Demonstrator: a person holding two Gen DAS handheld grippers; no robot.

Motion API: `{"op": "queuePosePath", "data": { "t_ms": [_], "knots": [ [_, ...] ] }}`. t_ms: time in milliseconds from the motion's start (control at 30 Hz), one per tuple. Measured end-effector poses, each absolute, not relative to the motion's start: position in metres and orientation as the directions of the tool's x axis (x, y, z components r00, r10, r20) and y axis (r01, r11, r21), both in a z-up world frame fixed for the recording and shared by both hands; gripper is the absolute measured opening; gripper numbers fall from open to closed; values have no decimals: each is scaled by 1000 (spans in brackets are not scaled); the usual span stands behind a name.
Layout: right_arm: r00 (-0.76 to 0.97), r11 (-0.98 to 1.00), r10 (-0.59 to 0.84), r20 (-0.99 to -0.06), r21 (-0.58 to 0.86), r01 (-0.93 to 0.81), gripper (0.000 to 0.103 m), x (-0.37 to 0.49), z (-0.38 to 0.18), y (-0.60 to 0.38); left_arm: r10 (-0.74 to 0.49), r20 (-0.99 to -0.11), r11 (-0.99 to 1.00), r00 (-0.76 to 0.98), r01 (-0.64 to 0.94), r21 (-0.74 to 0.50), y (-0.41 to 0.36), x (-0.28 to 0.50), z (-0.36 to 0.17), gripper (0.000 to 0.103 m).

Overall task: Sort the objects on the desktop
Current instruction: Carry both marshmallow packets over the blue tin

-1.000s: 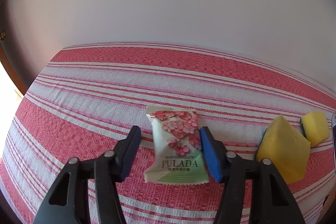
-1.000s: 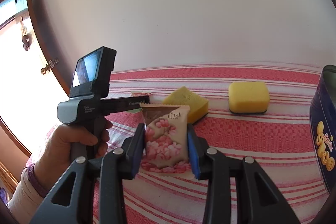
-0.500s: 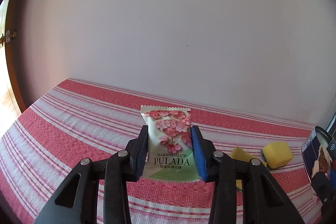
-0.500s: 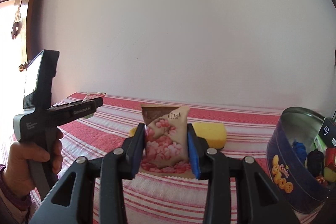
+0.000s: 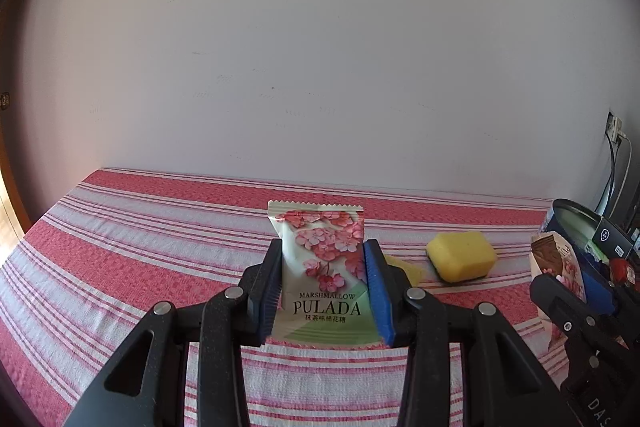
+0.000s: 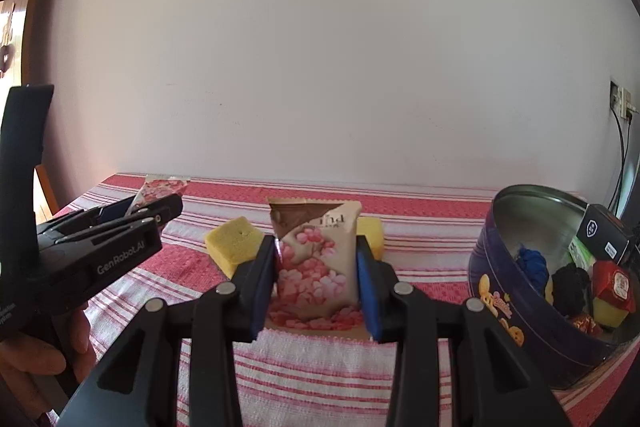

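My left gripper (image 5: 323,247) is shut on a white and green marshmallow packet (image 5: 320,267) with pink flowers and holds it upright above the striped cloth. My right gripper (image 6: 316,243) is shut on a beige and brown packet (image 6: 314,263) with pink flowers, also upright. In the right wrist view the left gripper (image 6: 160,207) stands to the left with its packet (image 6: 160,189) sticking up. In the left wrist view the right gripper (image 5: 576,279) shows at the right edge with its packet (image 5: 548,259).
A dark blue round tin (image 6: 492,267) stands open at the right and holds several small items. Two yellow sponges (image 6: 234,241) (image 6: 370,233) lie on the red and white striped cloth (image 6: 320,359) behind the grippers. A hand (image 6: 36,355) holds the left gripper. A wall rises behind the table.
My left gripper closed on the white and green packet and lifted it off the cloth. Both views tilted up and swung right, so the tin came into view.
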State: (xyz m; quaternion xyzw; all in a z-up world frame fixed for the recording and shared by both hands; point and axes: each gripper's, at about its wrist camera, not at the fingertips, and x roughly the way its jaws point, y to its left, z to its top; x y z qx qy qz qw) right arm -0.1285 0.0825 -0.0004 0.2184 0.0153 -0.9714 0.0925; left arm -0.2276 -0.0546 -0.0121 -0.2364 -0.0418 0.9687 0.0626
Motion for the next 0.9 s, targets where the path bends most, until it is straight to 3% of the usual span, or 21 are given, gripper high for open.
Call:
{"op": "queuePosePath", "data": {
  "t_ms": [367, 900],
  "knots": [
    [-897, -993, -111, -427, 22, 112, 38, -105, 4, 136, 187, -433, -982, -882, -181, -57, -25, -204, -17, 42],
    [-924, -999, 49, -380, -29, -41, 38, -71, 13, 219, 331, -379, -943, -864, -317, -102, 66, -149, 9, 42]
  ]
}}
